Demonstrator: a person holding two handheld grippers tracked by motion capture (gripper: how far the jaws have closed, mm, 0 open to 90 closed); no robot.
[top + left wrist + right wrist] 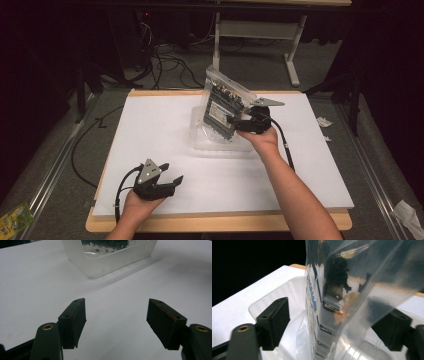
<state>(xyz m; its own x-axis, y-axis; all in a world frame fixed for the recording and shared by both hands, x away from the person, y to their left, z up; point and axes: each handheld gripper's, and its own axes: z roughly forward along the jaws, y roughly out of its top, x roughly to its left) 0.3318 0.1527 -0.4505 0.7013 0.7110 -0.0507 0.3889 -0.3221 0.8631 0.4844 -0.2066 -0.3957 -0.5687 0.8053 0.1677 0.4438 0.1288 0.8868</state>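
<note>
A person sits at a table covered by a white board (165, 135). The right tool (239, 124) holds a clear bag containing a circuit board (225, 102) upright over a clear plastic tray (200, 140) near the board's far middle. Its jaws straddle the bag, though I cannot tell whether they pinch it. The left tool (172, 176) rests near the front edge, jaws spread, holding nothing.

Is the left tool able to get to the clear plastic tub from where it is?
Probably yes. The left tool sits open over bare white board, and nothing lies between it and the clear tub. The right tool holds a bagged circuit board over the tub, which could crowd it.
</note>
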